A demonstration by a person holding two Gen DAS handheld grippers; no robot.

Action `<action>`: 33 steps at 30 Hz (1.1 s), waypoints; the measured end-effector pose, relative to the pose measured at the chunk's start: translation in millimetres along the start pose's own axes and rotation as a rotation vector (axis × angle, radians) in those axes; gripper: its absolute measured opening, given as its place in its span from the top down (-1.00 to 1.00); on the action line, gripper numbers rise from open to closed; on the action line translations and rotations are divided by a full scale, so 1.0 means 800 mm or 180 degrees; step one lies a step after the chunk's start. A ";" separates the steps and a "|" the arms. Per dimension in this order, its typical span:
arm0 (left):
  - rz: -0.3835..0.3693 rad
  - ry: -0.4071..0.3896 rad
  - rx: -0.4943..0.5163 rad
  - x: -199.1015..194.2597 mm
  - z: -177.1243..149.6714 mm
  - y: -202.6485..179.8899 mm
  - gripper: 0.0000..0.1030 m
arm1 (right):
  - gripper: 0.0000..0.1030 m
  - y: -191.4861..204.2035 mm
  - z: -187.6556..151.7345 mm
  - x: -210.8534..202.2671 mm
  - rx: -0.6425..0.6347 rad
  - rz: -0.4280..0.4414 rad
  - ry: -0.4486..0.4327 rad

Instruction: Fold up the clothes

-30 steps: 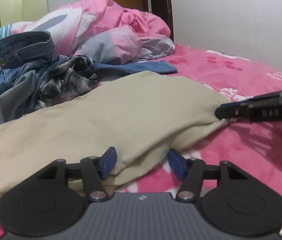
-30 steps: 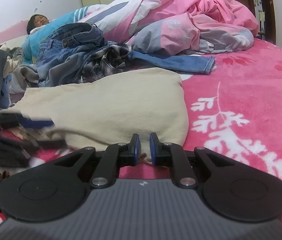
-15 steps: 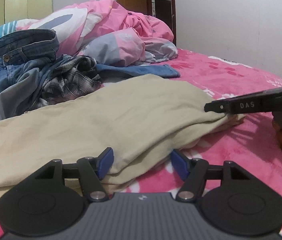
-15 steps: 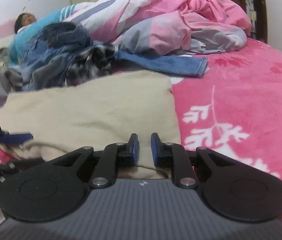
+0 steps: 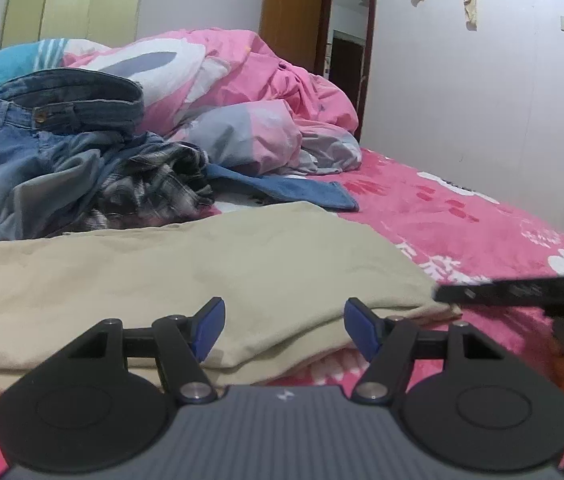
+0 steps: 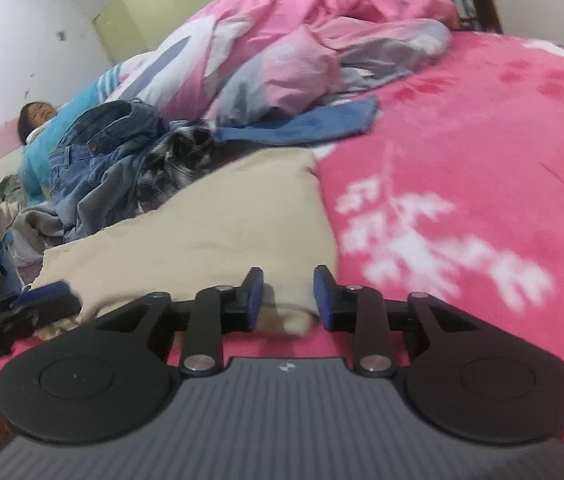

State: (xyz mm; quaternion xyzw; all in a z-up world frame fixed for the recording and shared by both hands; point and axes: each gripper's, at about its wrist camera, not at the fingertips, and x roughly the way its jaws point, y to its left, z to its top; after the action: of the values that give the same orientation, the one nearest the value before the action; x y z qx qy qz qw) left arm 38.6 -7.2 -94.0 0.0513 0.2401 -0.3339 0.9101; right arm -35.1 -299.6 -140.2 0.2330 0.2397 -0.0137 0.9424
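Observation:
A beige garment [image 5: 209,264] lies folded flat on the pink bed cover [image 5: 454,216]. My left gripper [image 5: 285,330] stands open at its near edge, and the folded edge runs between the blue pads without being pinched. In the right wrist view the garment's [image 6: 221,232] near right corner sits between the pads of my right gripper [image 6: 288,300], whose jaws are opening and no longer press on the cloth. The right gripper [image 5: 502,294] also shows blurred at the right of the left wrist view. The left gripper [image 6: 21,308] shows at the left of the right wrist view.
Behind the garment lies a heap of blue jeans [image 5: 41,132] and a plaid shirt [image 5: 153,184], with a bunched pink duvet [image 5: 265,92] beyond. A person [image 6: 37,116] lies at the bed's far left. The open pink cover [image 6: 482,160] stretches to the right; a wall and doorway [image 5: 346,52] stand behind.
The right gripper's jaws have parted from the garment's corner and the gripper has rolled and shifted sideways. The left gripper has risen a little and stays open.

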 end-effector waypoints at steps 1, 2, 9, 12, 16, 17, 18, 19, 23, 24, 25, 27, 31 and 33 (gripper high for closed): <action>-0.0002 0.0008 0.0040 0.004 -0.001 -0.002 -0.31 | 0.23 -0.006 -0.005 -0.006 0.0055 0.0007 0.0078; -0.0005 0.0016 0.0079 0.008 -0.002 -0.004 -0.31 | 0.23 -0.011 -0.010 -0.015 0.0092 0.0075 0.0091; -0.0048 0.0216 0.0206 0.031 -0.017 -0.010 -0.45 | -0.08 -0.048 0.000 -0.034 0.1274 0.0399 0.0222; -0.0077 0.0238 0.0137 0.034 -0.019 -0.005 -0.48 | -0.19 -0.052 0.000 -0.022 0.1767 0.0567 0.0293; -0.0135 0.0228 0.0055 0.034 -0.020 0.002 -0.48 | -0.24 -0.037 0.008 -0.002 0.1855 0.0404 0.0280; -0.0144 0.0226 0.0043 0.034 -0.020 0.003 -0.48 | -0.24 -0.037 0.011 -0.001 0.1904 0.0358 0.0245; -0.0150 0.0223 0.0034 0.033 -0.020 0.003 -0.48 | -0.24 -0.038 0.013 0.000 0.1953 0.0311 0.0209; -0.0153 0.0222 0.0032 0.033 -0.020 0.003 -0.48 | -0.24 -0.038 0.015 0.002 0.2002 0.0265 0.0173; -0.0180 0.0222 0.0030 0.034 -0.021 0.003 -0.54 | -0.25 -0.047 0.032 0.012 0.1936 0.0190 0.0190; -0.0183 0.0224 0.0034 0.034 -0.022 0.002 -0.55 | -0.26 -0.049 0.037 0.021 0.1881 0.0220 0.0283; -0.0185 0.0226 0.0039 0.034 -0.022 0.002 -0.55 | -0.26 -0.052 0.042 0.030 0.1822 0.0257 0.0378; -0.0177 0.0229 0.0056 0.035 -0.022 0.000 -0.55 | -0.26 -0.052 0.052 0.054 0.1668 0.0406 0.0580; -0.0135 0.0249 0.0113 0.036 -0.023 -0.004 -0.56 | -0.20 -0.050 0.075 0.101 0.1460 0.0720 0.0934; -0.0108 0.0268 0.0145 0.037 -0.024 -0.006 -0.56 | 0.43 -0.047 0.083 0.117 0.1410 0.0738 0.1101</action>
State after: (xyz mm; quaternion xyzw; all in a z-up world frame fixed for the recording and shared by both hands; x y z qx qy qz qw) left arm 47.2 -23.5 -124.3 0.0820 0.2713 -0.3522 0.8920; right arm 72.4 -354.5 -147.5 0.4575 0.3596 0.0819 0.8091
